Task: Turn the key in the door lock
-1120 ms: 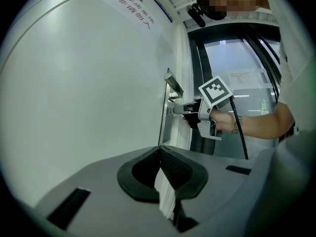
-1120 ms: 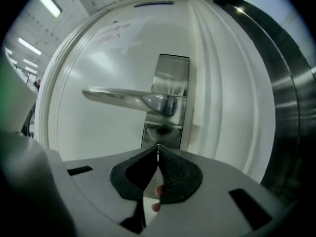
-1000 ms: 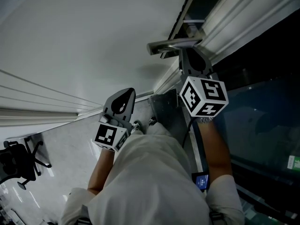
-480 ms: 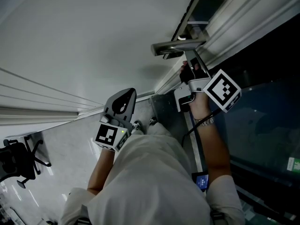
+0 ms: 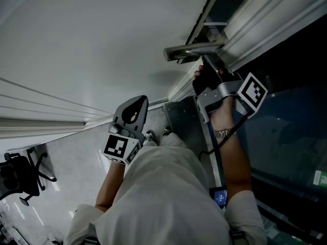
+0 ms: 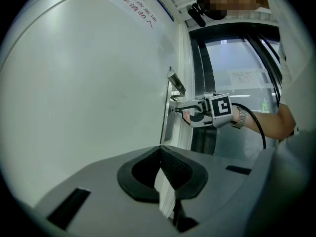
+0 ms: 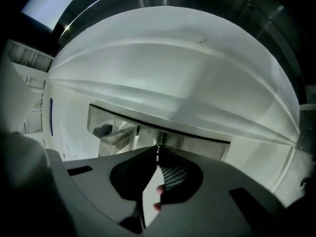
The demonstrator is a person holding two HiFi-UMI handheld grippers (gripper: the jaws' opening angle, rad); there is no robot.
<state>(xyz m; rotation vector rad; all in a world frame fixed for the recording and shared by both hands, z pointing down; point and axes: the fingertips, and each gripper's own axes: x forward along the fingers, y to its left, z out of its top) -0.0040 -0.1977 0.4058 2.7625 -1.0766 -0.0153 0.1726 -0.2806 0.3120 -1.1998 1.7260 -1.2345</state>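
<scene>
Under the lever handle [image 5: 191,50], in the steel lock plate [image 7: 202,144] at the door's right edge, sits the key [image 7: 157,153]. Only a thin sliver of it shows, pinched at the very tips of my right gripper [image 5: 205,70], whose jaws are pressed together on it. The handle juts out just beside those tips, to their left in the right gripper view; I cannot tell whether it touches them. On the right the white door frame [image 5: 265,19] runs close along my gripper, with dark glass [image 5: 286,131] beyond it. On the left the flat white door [image 5: 92,45] leaves open room. My left gripper [image 5: 137,102] hangs low, near my body and well apart from the lock, its jaws closed tip to tip on nothing, facing the door
</scene>
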